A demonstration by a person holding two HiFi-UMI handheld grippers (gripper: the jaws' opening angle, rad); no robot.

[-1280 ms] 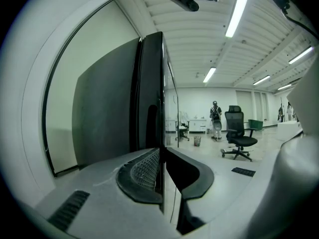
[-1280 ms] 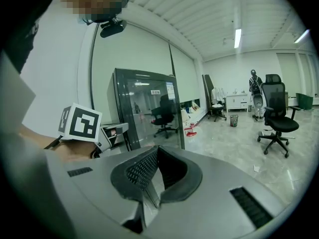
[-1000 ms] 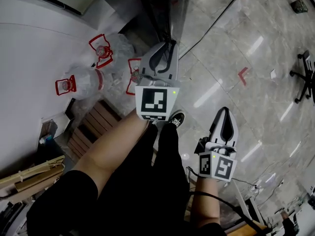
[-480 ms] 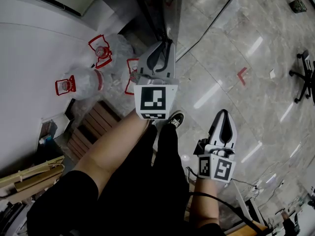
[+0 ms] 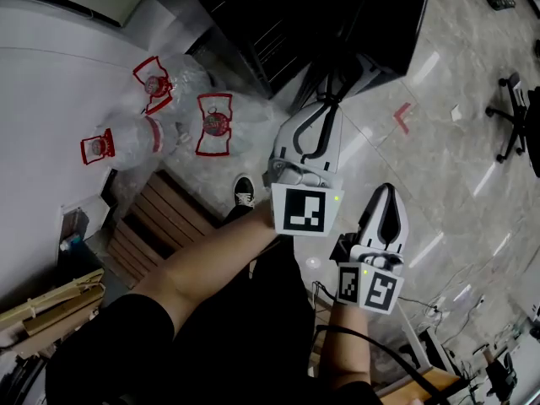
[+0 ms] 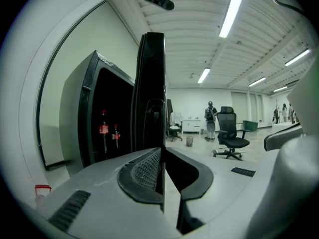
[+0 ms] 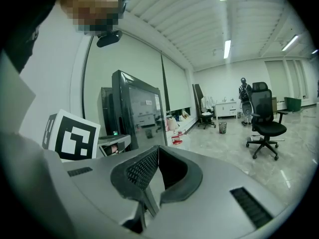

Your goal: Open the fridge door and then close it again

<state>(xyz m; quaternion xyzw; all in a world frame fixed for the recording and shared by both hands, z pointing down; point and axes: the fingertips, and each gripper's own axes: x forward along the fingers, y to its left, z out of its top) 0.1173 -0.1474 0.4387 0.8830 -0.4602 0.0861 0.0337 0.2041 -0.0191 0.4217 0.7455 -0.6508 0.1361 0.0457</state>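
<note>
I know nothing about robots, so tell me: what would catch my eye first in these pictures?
The tall black fridge door stands open, seen edge-on, with the left claw clamped on its edge. Red-labelled bottles show inside the dark fridge to the door's left. In the head view, clear water jugs with red handles sit on the floor by the wall, while the right claw is shut and empty.

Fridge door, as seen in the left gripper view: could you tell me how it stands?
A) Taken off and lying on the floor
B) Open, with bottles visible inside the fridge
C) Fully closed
B: the fridge door stands edge-on to the camera, and two red-labelled bottles show inside, left of it.
</note>
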